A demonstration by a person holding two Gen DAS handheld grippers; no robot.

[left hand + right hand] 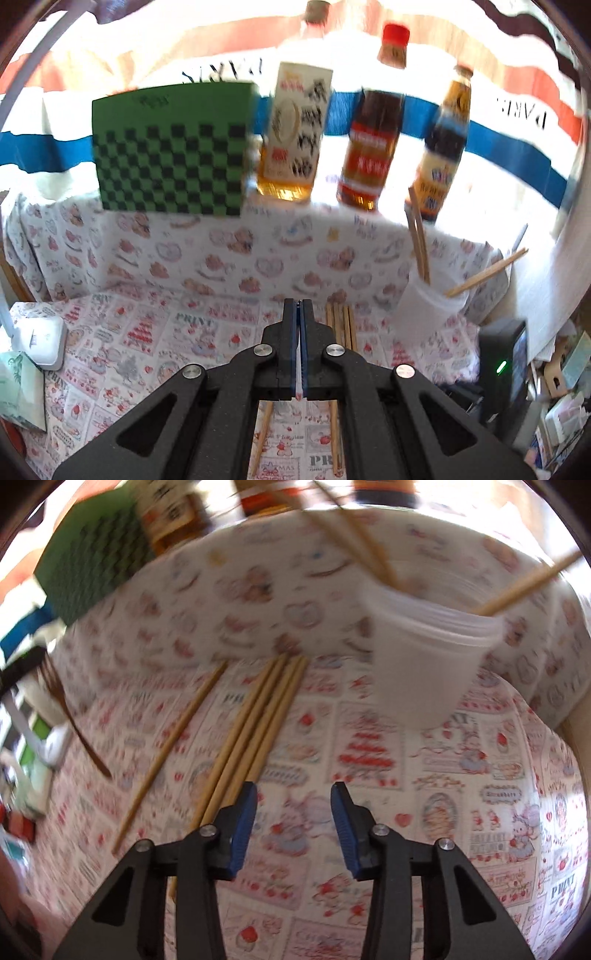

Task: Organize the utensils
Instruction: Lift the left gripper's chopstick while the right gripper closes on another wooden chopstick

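Observation:
Several light wooden chopsticks [258, 709] lie bundled on the patterned tablecloth, and one more chopstick [173, 738] lies apart to their left. A white plastic cup [428, 657] stands behind them on the right with chopsticks [362, 542] leaning in it. My right gripper [293, 788] is open above the cloth, just right of the bundle's near ends, with nothing between its blue pads. My left gripper [299, 306] is shut with nothing visible in it. It sits left of the lying chopsticks [341, 325] and of the cup [428, 310].
A green checkered board [170, 147] and three bottles [369, 147] stand on the raised ledge at the back. A white device [37, 343] sits at the left, a black box [502, 373] at the right edge. A blurred dark brown stick [74, 716] shows at the far left.

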